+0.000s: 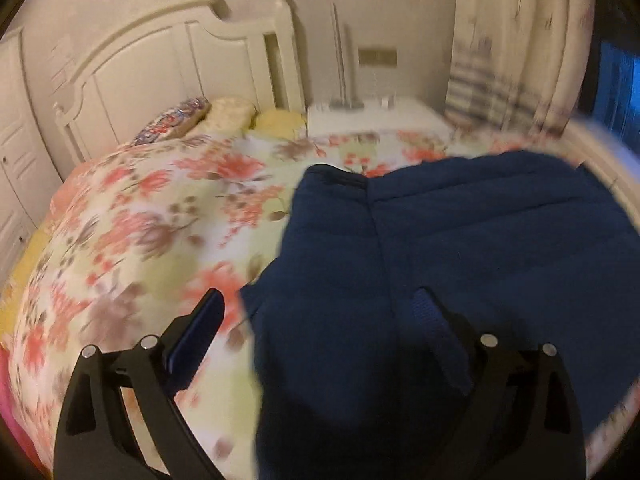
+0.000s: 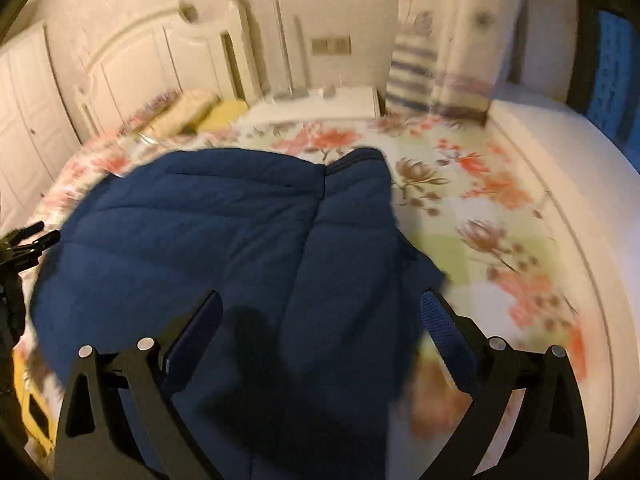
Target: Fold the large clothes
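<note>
Jacket (image 1: 460, 248) is lying folded on the floral bedspread (image 1: 152, 216), its long axis running away from both tools. The left gripper (image 1: 324, 340) and right gripper (image 2: 320, 336) are hanging above its near edge, jaws wide and gripping nothing, neither seeming nearer.

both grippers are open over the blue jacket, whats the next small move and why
Probably lower both grippers to the near edge of the navy jacket and pinch it for another fold: left gripper and right gripper hold nothing, and it lies loosely folded on the floral bedspread.
</note>
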Tool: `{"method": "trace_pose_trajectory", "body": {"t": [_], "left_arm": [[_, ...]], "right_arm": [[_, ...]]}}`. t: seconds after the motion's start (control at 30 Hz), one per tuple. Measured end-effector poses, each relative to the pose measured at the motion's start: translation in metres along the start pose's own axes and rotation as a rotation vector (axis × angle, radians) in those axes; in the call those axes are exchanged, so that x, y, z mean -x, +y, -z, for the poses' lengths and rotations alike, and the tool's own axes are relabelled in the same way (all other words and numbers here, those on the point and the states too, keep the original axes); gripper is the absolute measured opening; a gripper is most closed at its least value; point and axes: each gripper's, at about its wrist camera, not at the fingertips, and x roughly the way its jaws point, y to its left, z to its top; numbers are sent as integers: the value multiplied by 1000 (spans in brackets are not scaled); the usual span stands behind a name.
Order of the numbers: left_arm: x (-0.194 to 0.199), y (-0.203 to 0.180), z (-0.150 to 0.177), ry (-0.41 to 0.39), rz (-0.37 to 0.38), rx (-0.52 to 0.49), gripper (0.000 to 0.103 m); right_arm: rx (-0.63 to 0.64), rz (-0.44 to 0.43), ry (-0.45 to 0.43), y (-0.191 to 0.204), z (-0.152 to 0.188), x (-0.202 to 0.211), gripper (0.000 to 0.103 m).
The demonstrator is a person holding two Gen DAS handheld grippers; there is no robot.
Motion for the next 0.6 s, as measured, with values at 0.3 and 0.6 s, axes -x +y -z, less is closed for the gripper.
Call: {"method": "trace_pose_trajectory", "body": {"t": [0.3,0.6], "left_arm": [[21,40,93,97,243,162,96],[7,32,78,76,318,232,70]], "right_arm": [[-44,-219,21,-32,108,50,97],[-12,-187,-21,-11,119,36,74]]}}
